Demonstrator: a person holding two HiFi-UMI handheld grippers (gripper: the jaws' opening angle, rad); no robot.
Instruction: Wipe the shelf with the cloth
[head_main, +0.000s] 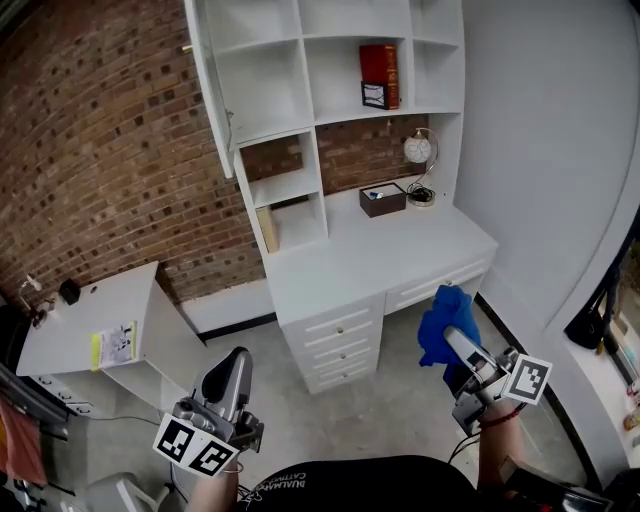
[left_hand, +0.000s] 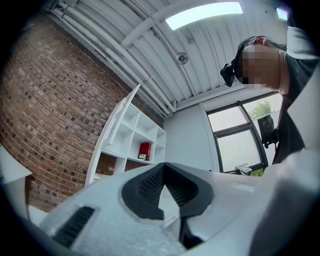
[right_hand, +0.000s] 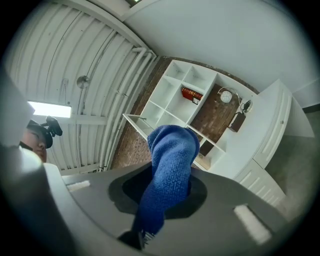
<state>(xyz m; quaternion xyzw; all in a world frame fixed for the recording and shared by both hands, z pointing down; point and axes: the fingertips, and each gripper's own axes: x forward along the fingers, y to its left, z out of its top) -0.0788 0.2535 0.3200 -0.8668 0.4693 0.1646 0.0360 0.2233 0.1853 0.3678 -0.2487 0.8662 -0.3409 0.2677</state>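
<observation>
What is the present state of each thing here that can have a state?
left gripper: shut, empty
right gripper: shut on the blue cloth
blue cloth: bunched, held in the air
cabinet door: swung open
drawers: closed
red book: upright

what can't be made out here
- Red book, head view: cover print too small.
- Dark box, head view: contents too small to tell.
- Yellow-edged paper, head view: print too small.
- Right hand-held gripper, right gripper view: blue cloth hides where its jaws meet.
</observation>
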